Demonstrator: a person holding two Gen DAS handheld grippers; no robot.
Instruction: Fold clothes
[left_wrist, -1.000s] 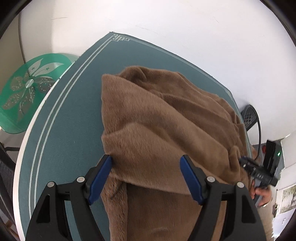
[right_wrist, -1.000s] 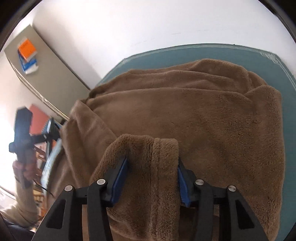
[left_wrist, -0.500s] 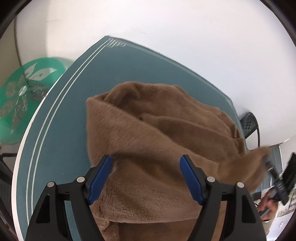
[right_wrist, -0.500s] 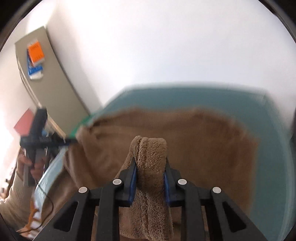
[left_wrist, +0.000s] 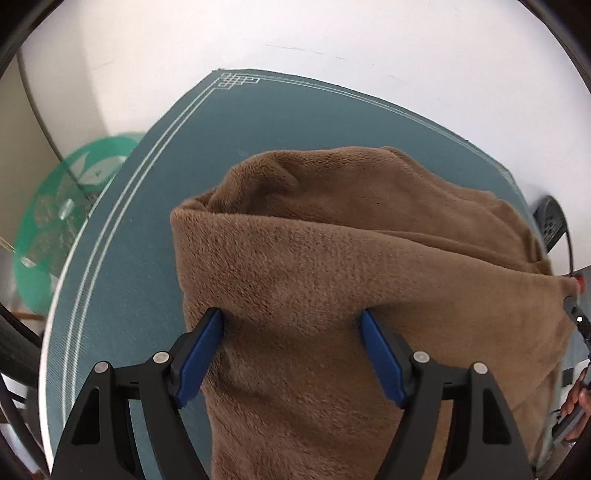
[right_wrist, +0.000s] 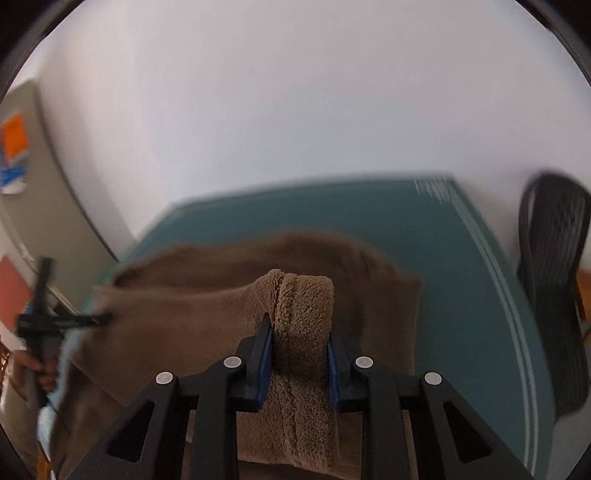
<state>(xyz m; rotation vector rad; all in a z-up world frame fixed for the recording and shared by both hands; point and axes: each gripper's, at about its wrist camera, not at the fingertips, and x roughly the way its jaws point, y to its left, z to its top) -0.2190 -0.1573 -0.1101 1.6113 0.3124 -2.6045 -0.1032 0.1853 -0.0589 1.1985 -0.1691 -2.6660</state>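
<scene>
A brown fleece garment (left_wrist: 351, 258) lies in folds on the teal mat (left_wrist: 147, 229). My left gripper (left_wrist: 291, 332) has its jaws wide apart, and a thick fold of the fleece bulges between its blue pads (left_wrist: 199, 347). My right gripper (right_wrist: 299, 332) is shut on a bunched edge of the same garment (right_wrist: 303, 306) and holds it lifted above the mat (right_wrist: 443, 280). The fabric stretches taut between the two grippers. The left gripper also shows at the left edge of the right wrist view (right_wrist: 44, 321).
The mat covers a table against a white wall. A green glass round table (left_wrist: 62, 218) stands to the left. A black mesh chair back (right_wrist: 554, 295) stands at the table's right. A grey cabinet (right_wrist: 33, 221) stands at the left.
My right gripper closed on the fleece edge and lifted it up and back, pulling the garment taut. The fabric slid toward me, baring more mat at the far end.
</scene>
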